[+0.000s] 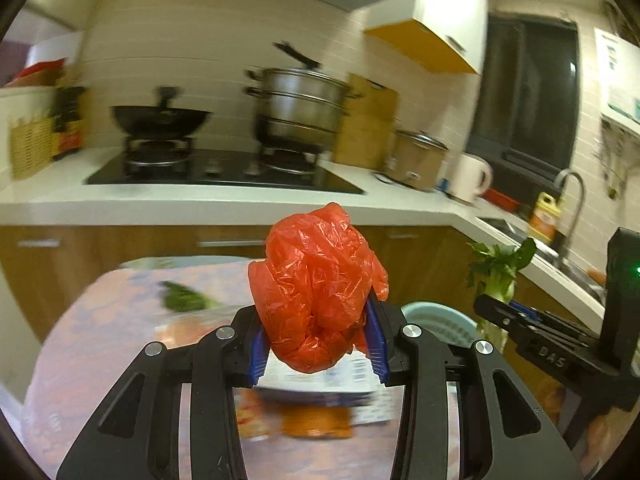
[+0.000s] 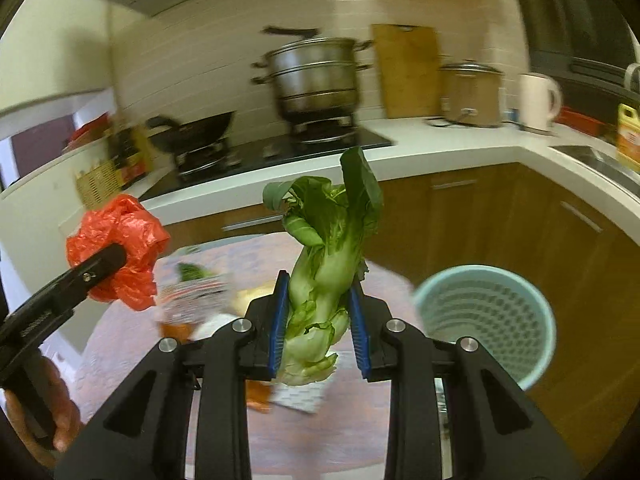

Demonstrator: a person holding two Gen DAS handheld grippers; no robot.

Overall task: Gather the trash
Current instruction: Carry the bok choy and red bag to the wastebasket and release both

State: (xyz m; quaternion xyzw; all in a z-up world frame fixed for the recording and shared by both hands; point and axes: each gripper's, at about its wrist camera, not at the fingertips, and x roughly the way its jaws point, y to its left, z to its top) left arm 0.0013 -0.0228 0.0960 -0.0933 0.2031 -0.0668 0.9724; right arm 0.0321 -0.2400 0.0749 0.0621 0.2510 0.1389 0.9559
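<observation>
My left gripper [image 1: 318, 344] is shut on a crumpled red plastic bag [image 1: 318, 288] and holds it above the round patterned table [image 1: 100, 340]. The bag also shows in the right wrist view [image 2: 120, 248]. My right gripper [image 2: 318, 320] is shut on a green bok choy [image 2: 324, 256], held upright above the table; it also shows in the left wrist view [image 1: 500, 276]. A light blue perforated waste basket [image 2: 488, 320] stands on the floor to the right of the table, also seen in the left wrist view [image 1: 440, 320].
Printed packets and paper [image 1: 320, 400] and a green leaf [image 1: 188, 300] lie on the table. Behind is a white counter [image 1: 200, 200] with a stove, black wok [image 1: 160, 120], steel steamer pot [image 2: 316, 76], cutting board, cooker, white jug and sink.
</observation>
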